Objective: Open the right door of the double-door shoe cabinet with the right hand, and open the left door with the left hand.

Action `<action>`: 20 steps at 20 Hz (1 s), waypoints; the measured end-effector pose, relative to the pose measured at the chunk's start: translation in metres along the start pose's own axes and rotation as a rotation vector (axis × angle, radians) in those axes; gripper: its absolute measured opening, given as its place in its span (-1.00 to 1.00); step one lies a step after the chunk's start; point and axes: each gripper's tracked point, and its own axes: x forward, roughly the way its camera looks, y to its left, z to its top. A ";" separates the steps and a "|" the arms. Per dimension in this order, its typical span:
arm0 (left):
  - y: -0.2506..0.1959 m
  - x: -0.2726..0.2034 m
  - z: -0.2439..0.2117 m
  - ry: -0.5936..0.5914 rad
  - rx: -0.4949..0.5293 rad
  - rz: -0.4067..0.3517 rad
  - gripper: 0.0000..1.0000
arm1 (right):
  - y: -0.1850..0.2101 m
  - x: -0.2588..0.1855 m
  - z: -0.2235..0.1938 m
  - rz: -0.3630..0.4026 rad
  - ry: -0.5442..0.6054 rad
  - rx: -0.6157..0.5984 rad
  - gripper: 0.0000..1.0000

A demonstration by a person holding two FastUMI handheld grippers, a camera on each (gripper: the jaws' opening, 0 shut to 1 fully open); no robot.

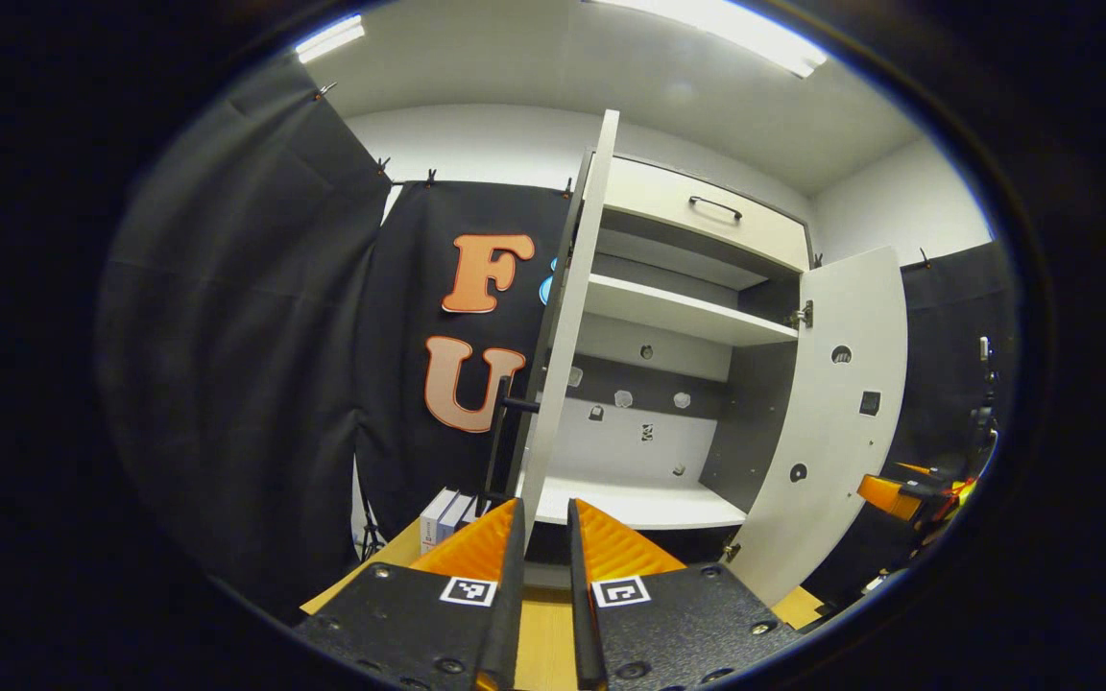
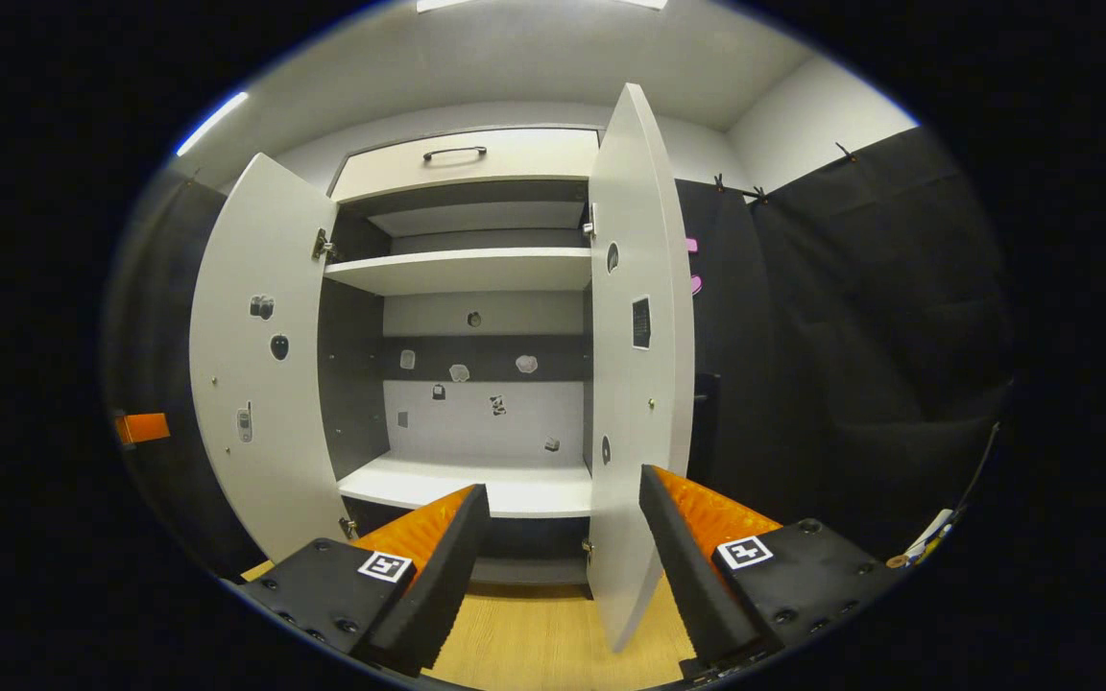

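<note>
Left gripper view, left to right: the left door (image 1: 567, 317) of the shoe cabinet (image 1: 707, 206) is swung open and seen edge-on, its dark bar handle (image 1: 497, 437) on the outer face. The left hand-held gripper (image 1: 545, 513) sits low in front of the door's bottom edge, fingers nearly pressed together with a thin gap, pinching nothing. Behind it are the cabinet's bare shelves (image 1: 683, 312), small stickers on the back panel, and a drawer (image 1: 716, 208) on top. The right door (image 1: 836, 413) stands wide open. Far right is an orange part (image 1: 889, 494), probably the other gripper, too small to be sure.

Right gripper view: left door (image 2: 260, 355) open at left, shelves (image 2: 462, 271) in the middle, right door (image 2: 635, 365) open. The right hand-held gripper (image 2: 563, 523) is spread, and the door's lower edge sits between its fingers without touching. Wooden floor (image 2: 534, 633) below.
</note>
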 end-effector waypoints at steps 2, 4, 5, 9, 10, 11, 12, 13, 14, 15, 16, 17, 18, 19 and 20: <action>-0.003 -0.006 0.003 -0.009 0.009 0.014 -0.41 | 0.001 0.002 0.000 0.017 0.009 0.002 1.00; -0.006 -0.010 0.003 -0.005 0.011 0.025 -0.24 | 0.000 0.000 0.002 0.024 0.001 0.006 1.00; -0.008 -0.012 0.005 -0.006 0.011 0.027 -0.19 | 0.001 -0.002 0.003 0.031 -0.003 0.007 0.83; -0.011 -0.015 0.016 -0.030 0.027 0.047 0.14 | 0.000 -0.009 0.009 0.045 -0.008 0.001 0.82; -0.011 -0.015 0.017 -0.033 0.037 0.051 0.36 | -0.001 -0.008 0.011 0.044 -0.011 -0.001 0.82; -0.012 -0.012 0.017 -0.033 0.046 0.055 0.51 | -0.002 -0.010 0.013 0.045 -0.014 -0.001 0.82; -0.012 -0.011 0.016 -0.027 0.054 0.060 0.80 | -0.003 -0.010 0.015 0.046 -0.017 0.000 0.82; -0.013 -0.009 0.015 -0.023 0.061 0.063 0.84 | -0.003 -0.011 0.016 0.046 -0.022 0.003 0.82; -0.013 -0.007 0.015 -0.024 0.068 0.063 0.76 | -0.005 -0.011 0.017 0.043 -0.026 0.003 0.83; -0.013 -0.005 0.016 -0.026 0.074 0.067 0.86 | -0.007 -0.010 0.018 0.036 -0.029 0.003 0.99; -0.014 -0.002 0.016 -0.025 0.080 0.071 0.87 | -0.008 -0.010 0.018 0.031 -0.027 0.003 0.99; -0.015 -0.001 0.015 -0.023 0.085 0.071 0.89 | -0.009 -0.010 0.017 0.030 -0.024 0.003 0.99; -0.017 0.001 0.016 -0.025 0.091 0.068 0.89 | -0.009 -0.011 0.017 0.031 -0.019 0.002 1.00; -0.020 0.003 0.018 -0.029 0.095 0.064 0.89 | -0.010 -0.011 0.017 0.030 -0.018 0.000 1.00; -0.021 0.005 0.020 -0.033 0.100 0.059 0.89 | -0.012 -0.011 0.018 0.025 -0.018 0.000 1.00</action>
